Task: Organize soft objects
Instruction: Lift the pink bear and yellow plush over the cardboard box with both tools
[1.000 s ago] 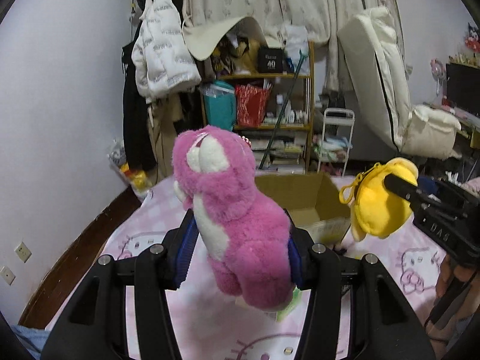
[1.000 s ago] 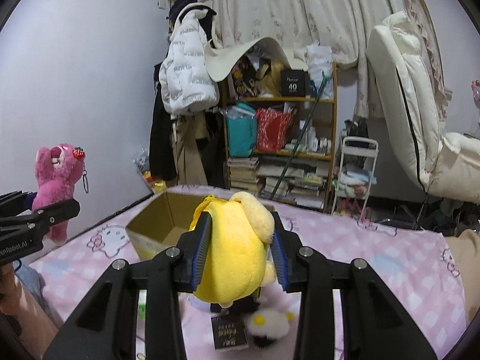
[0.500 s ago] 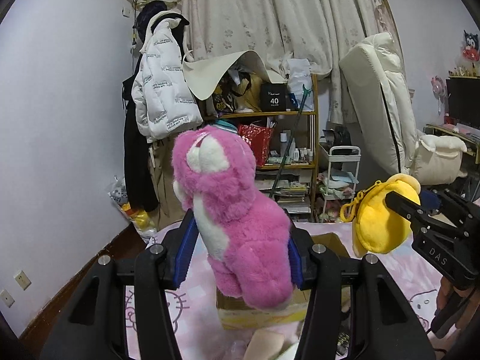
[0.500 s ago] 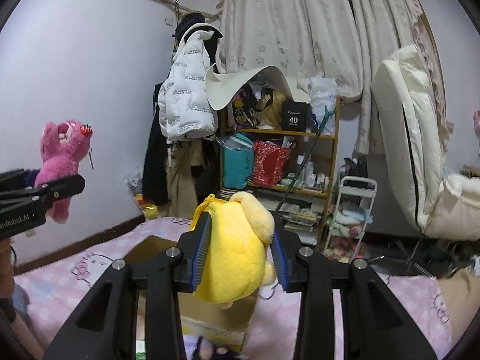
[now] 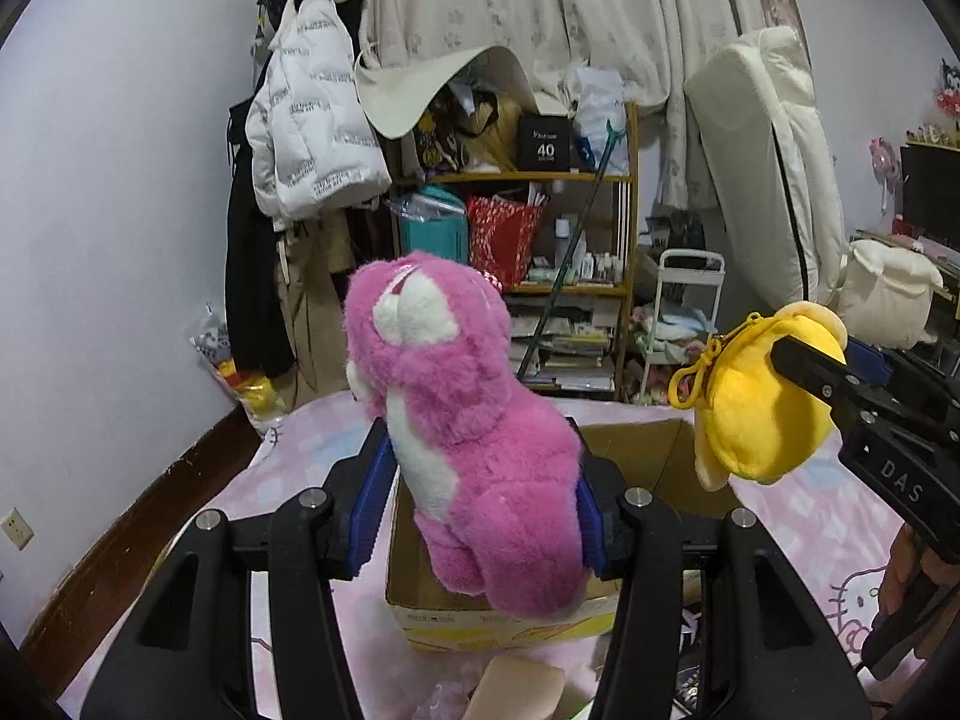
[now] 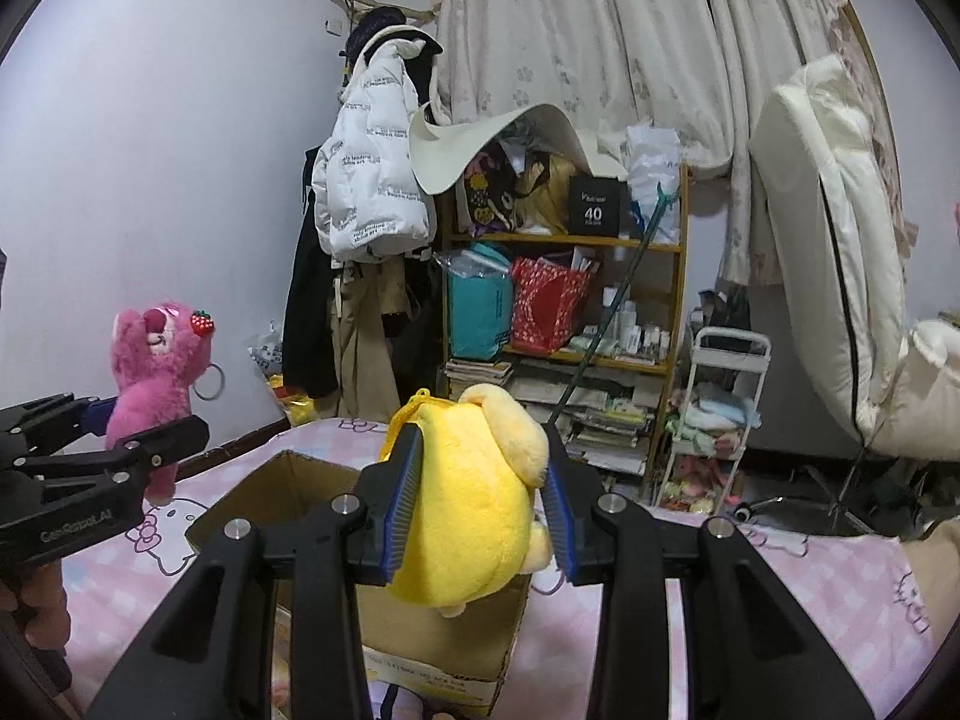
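The left gripper [image 5: 480, 504] is clenched on the pink bear [image 5: 468, 420], held above the near part of the open cardboard box [image 5: 654, 456] on the pink bedspread [image 6: 810, 588]. The right gripper [image 6: 480, 510] squeezes the yellow plush [image 6: 468, 504] over the same box, toward its right side. Both toys hang close together above one opening, so letting go too early could bounce a toy off the rim onto the bedspread, or the two grippers could knock each other while lowering.
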`<state>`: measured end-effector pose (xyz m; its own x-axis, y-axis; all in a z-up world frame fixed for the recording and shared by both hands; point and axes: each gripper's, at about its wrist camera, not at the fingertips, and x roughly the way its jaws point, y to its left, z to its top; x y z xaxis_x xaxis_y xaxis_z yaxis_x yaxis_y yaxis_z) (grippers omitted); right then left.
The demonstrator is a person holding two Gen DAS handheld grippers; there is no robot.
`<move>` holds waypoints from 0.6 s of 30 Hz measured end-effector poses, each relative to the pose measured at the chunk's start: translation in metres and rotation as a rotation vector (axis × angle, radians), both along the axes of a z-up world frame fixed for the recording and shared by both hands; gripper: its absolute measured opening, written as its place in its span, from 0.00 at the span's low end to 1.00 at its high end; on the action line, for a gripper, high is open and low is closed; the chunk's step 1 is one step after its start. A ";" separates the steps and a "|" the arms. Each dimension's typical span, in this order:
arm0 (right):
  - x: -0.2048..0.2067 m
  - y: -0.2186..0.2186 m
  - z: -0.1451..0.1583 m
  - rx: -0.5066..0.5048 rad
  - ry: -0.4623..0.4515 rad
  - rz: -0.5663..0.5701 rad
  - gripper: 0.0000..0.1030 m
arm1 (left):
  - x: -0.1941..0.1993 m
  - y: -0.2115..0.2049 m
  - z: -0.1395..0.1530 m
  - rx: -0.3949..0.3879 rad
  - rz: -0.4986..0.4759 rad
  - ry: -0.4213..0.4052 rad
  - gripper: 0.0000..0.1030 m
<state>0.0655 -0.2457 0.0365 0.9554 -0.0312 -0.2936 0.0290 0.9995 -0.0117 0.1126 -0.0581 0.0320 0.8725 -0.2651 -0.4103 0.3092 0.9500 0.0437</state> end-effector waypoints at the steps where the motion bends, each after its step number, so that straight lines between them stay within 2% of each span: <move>1: 0.002 -0.001 -0.003 0.006 0.006 0.004 0.39 | 0.003 -0.001 -0.003 0.004 -0.004 0.008 0.50; 11: 0.023 -0.018 -0.030 0.089 0.063 0.035 0.39 | 0.023 -0.011 -0.030 0.035 -0.043 0.066 0.51; 18: 0.034 -0.011 -0.051 0.082 0.119 0.082 0.39 | 0.035 -0.015 -0.050 0.064 -0.062 0.133 0.51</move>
